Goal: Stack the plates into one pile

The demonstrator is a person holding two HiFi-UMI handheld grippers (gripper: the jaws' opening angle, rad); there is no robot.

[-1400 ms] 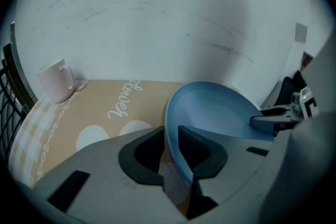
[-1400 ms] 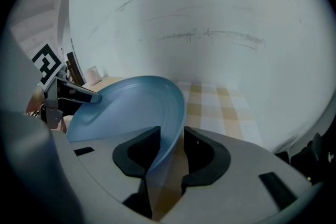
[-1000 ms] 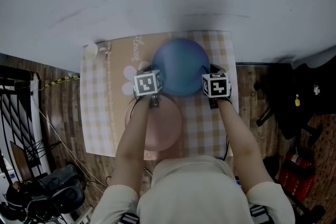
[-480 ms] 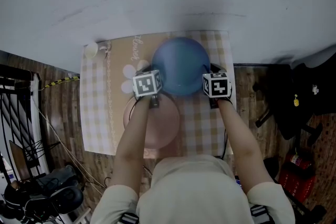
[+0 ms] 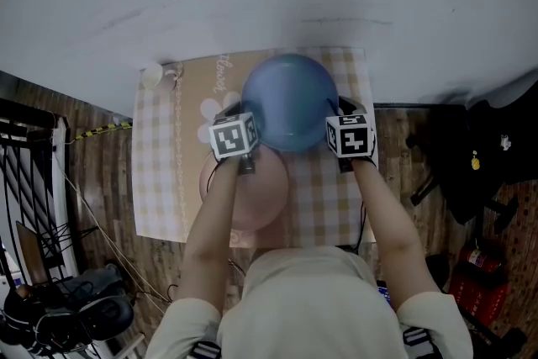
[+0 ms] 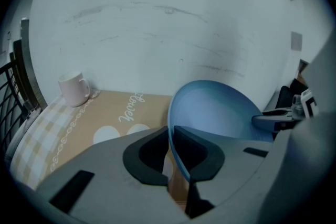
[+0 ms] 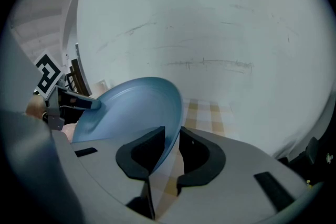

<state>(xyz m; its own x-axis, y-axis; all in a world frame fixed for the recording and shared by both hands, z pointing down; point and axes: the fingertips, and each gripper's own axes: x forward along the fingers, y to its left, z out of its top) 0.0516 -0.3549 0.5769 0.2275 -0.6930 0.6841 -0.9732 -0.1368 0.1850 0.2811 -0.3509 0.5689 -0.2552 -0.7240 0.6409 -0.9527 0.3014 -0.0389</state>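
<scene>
A blue plate [image 5: 290, 101] hangs off the table, tilted, held by its two side rims. My left gripper [image 5: 250, 122] is shut on its left rim, and in the left gripper view the rim of the blue plate [image 6: 220, 113] sits pinched between the jaws of the left gripper [image 6: 171, 131]. My right gripper [image 5: 335, 112] is shut on the right rim; in the right gripper view the blue plate [image 7: 131, 107] runs between the pads of the right gripper [image 7: 172, 135]. A pink plate [image 5: 262, 199] lies on the cloth nearer me, partly under my left forearm.
The chequered tablecloth [image 5: 160, 181] covers a small table against a white wall. A pale mug [image 5: 151, 77] stands at the far left corner, also seen as the mug [image 6: 73, 89]. A black rack [image 5: 25, 181] stands left, dark bags [image 5: 496, 155] right, on wood floor.
Both grippers have risen together with the blue plate between them, and the plate has lifted a little off the cloth. The pink plate has not moved.
</scene>
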